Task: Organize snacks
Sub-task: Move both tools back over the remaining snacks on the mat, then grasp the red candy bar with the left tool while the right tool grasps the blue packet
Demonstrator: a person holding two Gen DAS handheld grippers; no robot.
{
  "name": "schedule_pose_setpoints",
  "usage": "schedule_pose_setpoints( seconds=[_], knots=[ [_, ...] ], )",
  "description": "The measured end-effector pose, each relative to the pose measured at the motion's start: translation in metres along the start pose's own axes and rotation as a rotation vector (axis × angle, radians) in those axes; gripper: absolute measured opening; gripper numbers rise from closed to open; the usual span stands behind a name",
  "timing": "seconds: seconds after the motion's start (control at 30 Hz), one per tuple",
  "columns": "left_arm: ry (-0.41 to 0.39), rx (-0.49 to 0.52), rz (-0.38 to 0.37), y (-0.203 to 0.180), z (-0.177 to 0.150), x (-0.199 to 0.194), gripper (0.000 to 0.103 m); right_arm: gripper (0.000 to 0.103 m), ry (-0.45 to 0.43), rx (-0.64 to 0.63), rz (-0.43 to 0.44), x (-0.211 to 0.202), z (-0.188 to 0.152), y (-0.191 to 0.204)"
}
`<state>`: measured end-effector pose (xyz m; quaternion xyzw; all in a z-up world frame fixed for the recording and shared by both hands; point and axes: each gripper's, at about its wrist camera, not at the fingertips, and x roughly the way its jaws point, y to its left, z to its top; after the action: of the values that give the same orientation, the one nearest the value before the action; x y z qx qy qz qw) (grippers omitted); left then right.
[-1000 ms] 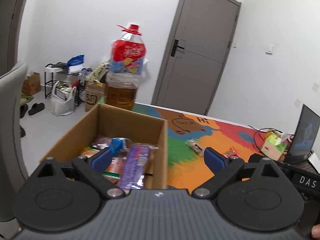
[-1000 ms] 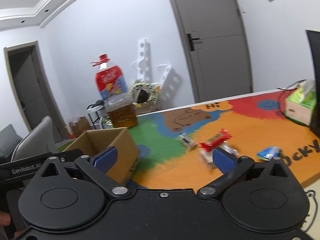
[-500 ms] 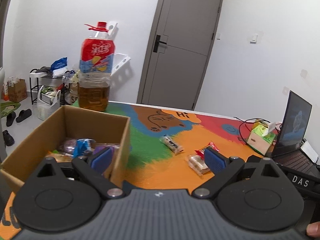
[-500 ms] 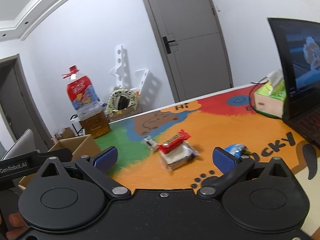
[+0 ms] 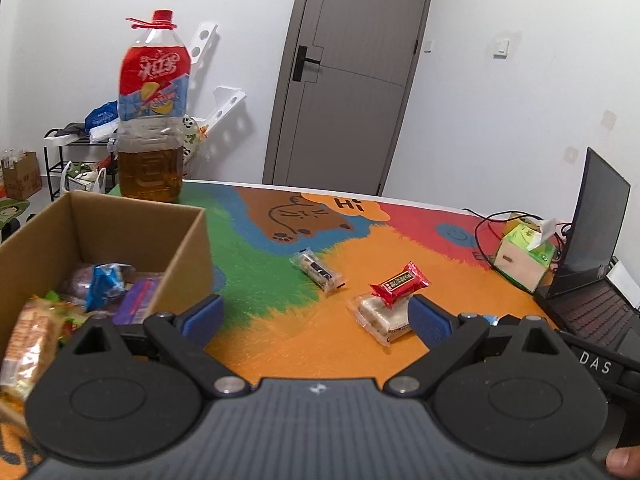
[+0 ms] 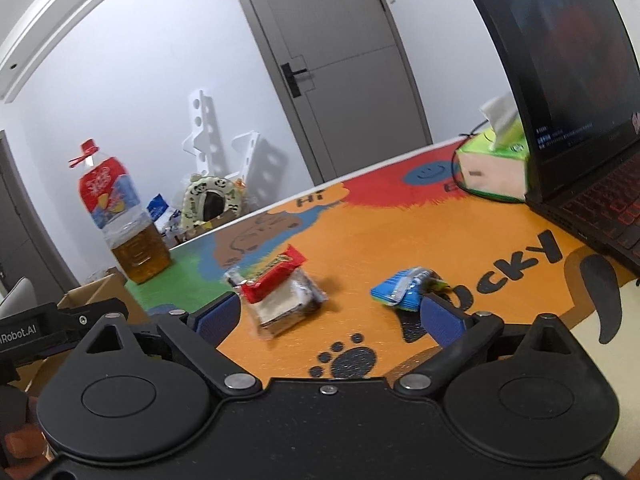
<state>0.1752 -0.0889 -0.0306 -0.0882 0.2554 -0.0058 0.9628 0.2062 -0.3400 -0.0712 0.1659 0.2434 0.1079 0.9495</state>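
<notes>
Table (image 5: 280, 344), top covered in a cartoon print of orange, green, red and blue. Directly on it: open cardboard box (image 5: 188, 256) at left; large bottle of amber liquid (image 5: 150, 120) behind the box; clear-wrapped snack bar (image 5: 317, 271); white wafer pack (image 5: 380, 318) with red packet (image 5: 400, 283) resting on top; blue packet (image 6: 404, 290); tissue box (image 5: 524, 256); laptop (image 5: 592, 256) at right.

tea bottle (image 5: 151, 112) upright, table's far corner | tissue box (image 6: 493, 168) beside open laptop (image 6: 576, 92) | grey door (image 5: 348, 76) shut
</notes>
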Motion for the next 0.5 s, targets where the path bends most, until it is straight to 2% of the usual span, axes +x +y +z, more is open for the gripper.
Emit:
schedule_pose_setpoints(
  seconds=[0.5],
  knots=[
    [0.038, 0.041, -0.011, -0.036, 0.009, 0.059, 0.097, 0.085, 0.061, 0.068, -0.074, 0.046, 0.011, -0.03]
  ],
)
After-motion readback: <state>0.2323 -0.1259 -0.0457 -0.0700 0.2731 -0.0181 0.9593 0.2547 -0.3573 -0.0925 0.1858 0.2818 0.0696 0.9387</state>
